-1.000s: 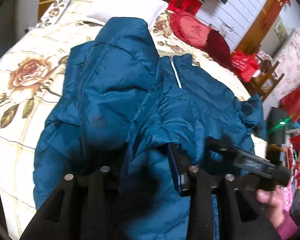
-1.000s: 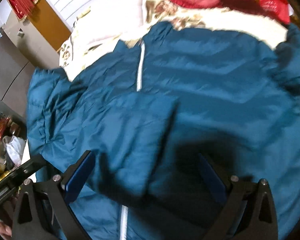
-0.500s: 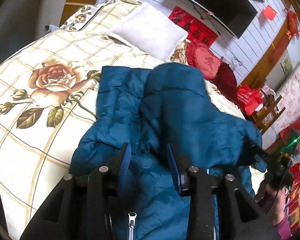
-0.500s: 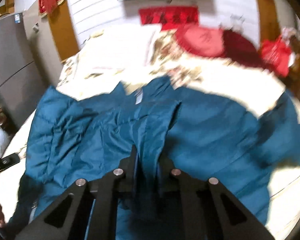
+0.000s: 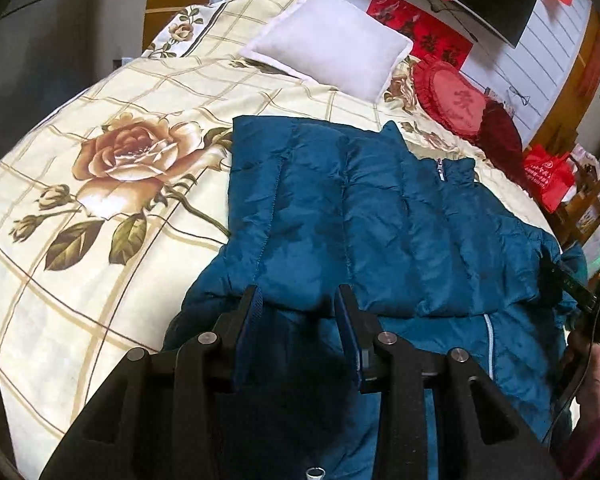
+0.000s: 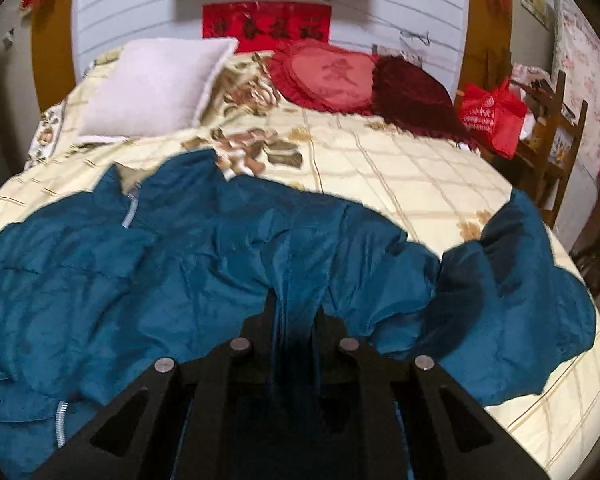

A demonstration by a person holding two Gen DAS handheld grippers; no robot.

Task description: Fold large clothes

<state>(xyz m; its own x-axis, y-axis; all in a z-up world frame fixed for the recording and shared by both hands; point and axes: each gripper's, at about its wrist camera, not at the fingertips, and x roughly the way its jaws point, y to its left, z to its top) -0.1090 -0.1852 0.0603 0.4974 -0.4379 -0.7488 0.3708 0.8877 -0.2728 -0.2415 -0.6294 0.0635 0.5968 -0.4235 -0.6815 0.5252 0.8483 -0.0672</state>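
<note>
A blue puffer jacket [image 5: 400, 216] lies front up on the floral bed [image 5: 100, 200], its zipper [image 5: 440, 168] showing at the collar. One sleeve [image 5: 308, 208] is folded across the body. Its cuff end fills the gap between the pads of my left gripper [image 5: 299, 300], which grips it at half width. My right gripper [image 6: 294, 312] is shut on a pinched ridge of the jacket [image 6: 180, 264] near its right side, with the fabric pulled taut towards the fingers. The other sleeve [image 6: 520, 280] sprawls to the right. In the left wrist view my right gripper [image 5: 576, 284] shows at the jacket's far edge, held by a hand [image 5: 592, 364].
A white pillow [image 6: 152, 88], a red heart cushion [image 6: 328, 76] and a dark red cushion [image 6: 412, 92] lie at the head of the bed. A red bag [image 6: 492, 116] sits on a wooden chair [image 6: 556, 152] to the right. A screen hangs on the wall.
My left gripper carried the raised sleeve over and laid it flat across the jacket body. My right gripper went from wide open to shut on a fold of jacket and drew back.
</note>
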